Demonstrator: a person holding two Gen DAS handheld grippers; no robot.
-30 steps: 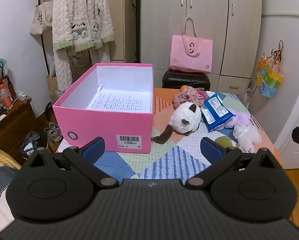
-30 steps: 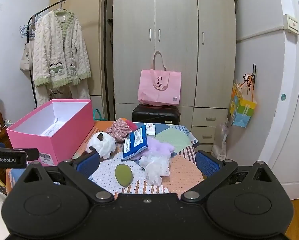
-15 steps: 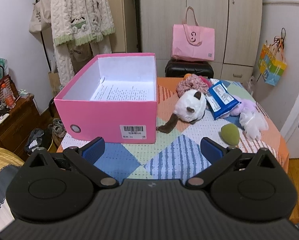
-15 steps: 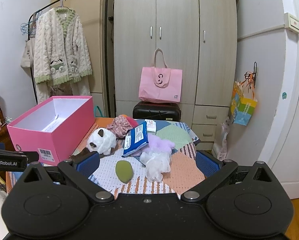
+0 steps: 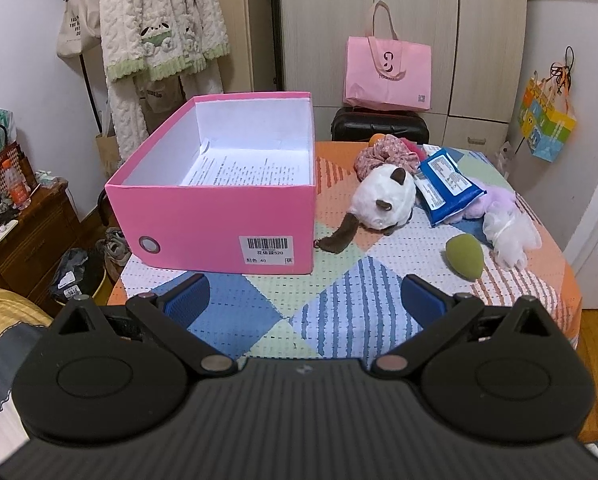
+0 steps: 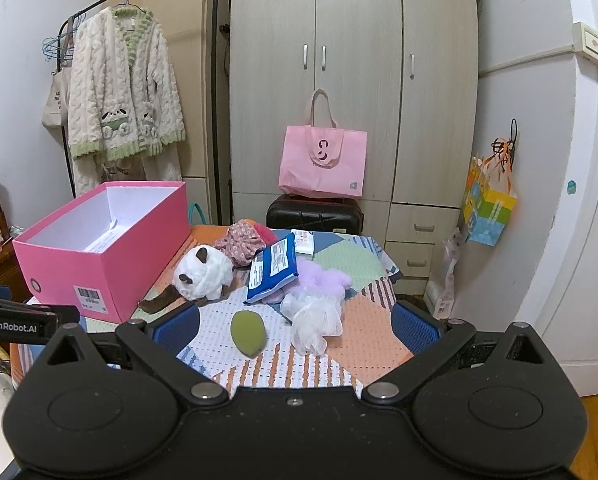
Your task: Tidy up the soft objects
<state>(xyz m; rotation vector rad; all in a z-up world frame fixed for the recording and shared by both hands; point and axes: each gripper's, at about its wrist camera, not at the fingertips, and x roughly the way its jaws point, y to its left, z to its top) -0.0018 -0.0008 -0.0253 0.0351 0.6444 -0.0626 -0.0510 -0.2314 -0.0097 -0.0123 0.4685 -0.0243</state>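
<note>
Pink box sits on the left of the table, open top, just a printed sheet inside, so plenty of room for the soft stuff. Left gripper hangs over the near edge w/ fingers spread wide, nothing between them.

Going right: plush lies just beside the box, white body w/ brown ears and a brown tail trailing toward the box wall. Prob super light and squishy, I'd pinch the fat body not the tail, tail would just let it dangle. Behind it a floral scrunchie, floppy, grab any fold. Blue packet leans on the pile, crinkly and slick imo, take it by an edge, flat. Green sponge sits apart at the front, egg shaped, will squash and maybe squirt out sideways, so close across the wide part. White pouf and a lilac one touching behind it, mesh, weigh nothing, fingers will sink in so go deep in the middle.

Right gripper is also wide open and empty, hovering short of the sponge and pouf, which show between its fingers.
</note>
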